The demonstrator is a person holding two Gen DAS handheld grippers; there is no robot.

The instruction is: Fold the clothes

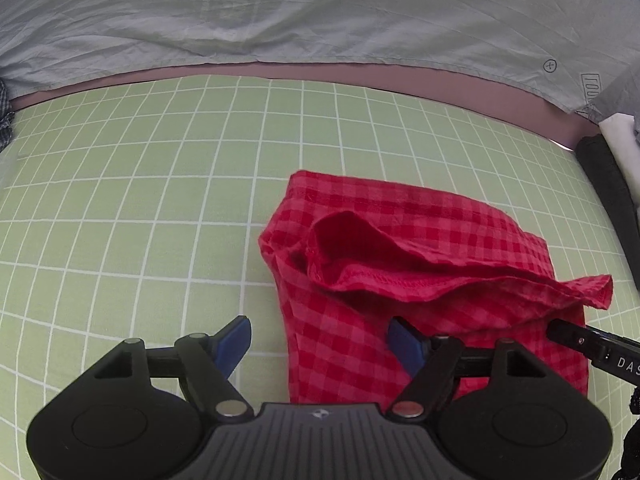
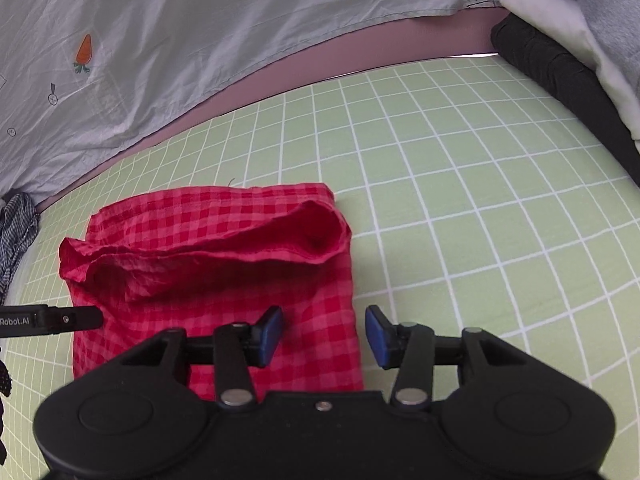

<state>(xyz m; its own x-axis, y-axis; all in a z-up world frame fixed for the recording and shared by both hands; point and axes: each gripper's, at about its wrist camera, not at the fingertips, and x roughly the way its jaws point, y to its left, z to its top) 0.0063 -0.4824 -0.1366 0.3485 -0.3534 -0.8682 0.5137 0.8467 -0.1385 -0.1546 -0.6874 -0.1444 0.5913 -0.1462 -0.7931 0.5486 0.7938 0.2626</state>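
A red checked cloth [image 1: 420, 240] lies folded on the green grid mat [image 1: 140, 184], its upper layer puffed up in a loose flap. My left gripper [image 1: 320, 334] hovers open over the cloth's near left edge; one blue pad is over the mat, the other over the fabric, neither pressing. In the right wrist view the same cloth [image 2: 216, 240] shows, and my right gripper [image 2: 324, 320] stands open astride its near right edge. A black finger of the other gripper reaches in from the side in each view.
A pale grey sheet [image 2: 200, 32] with a carrot print covers the back beyond a pink strip. Folded black, white and grey clothes [image 2: 560, 48] are stacked at the right. A blue checked garment [image 2: 16, 232] lies at the left edge.
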